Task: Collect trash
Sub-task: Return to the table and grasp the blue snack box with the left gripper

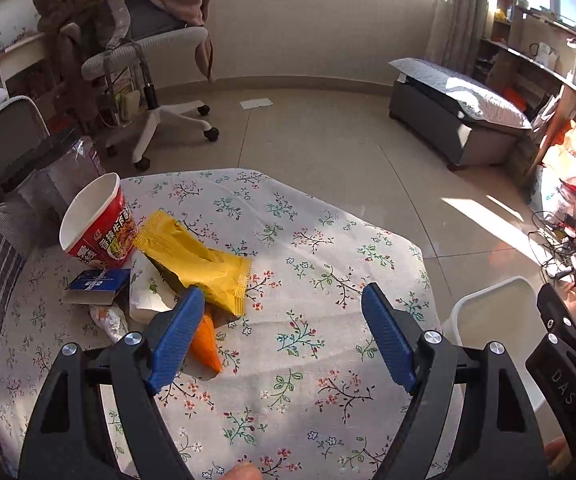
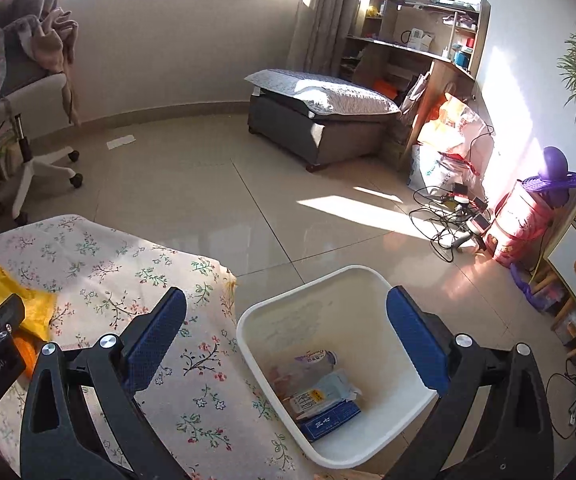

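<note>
My left claw (image 1: 283, 336) hangs spread wide over the floral table (image 1: 308, 248), holding nothing. Just beyond its left finger lies the trash: a yellow packet (image 1: 199, 260) over a white wrapper (image 1: 147, 292), an orange packet (image 1: 207, 344) poking out beside the finger, a blue box (image 1: 97, 285), a crumpled wrapper (image 1: 109, 322) and a red noodle cup (image 1: 97, 220) standing at the pile's far left. My right claw (image 2: 288, 340) is also spread and empty, above the table's right edge and the white bin (image 2: 368, 280) on the floor beside it. In the bin lie a few packets (image 2: 316, 376) and a blue box (image 2: 328, 418).
</note>
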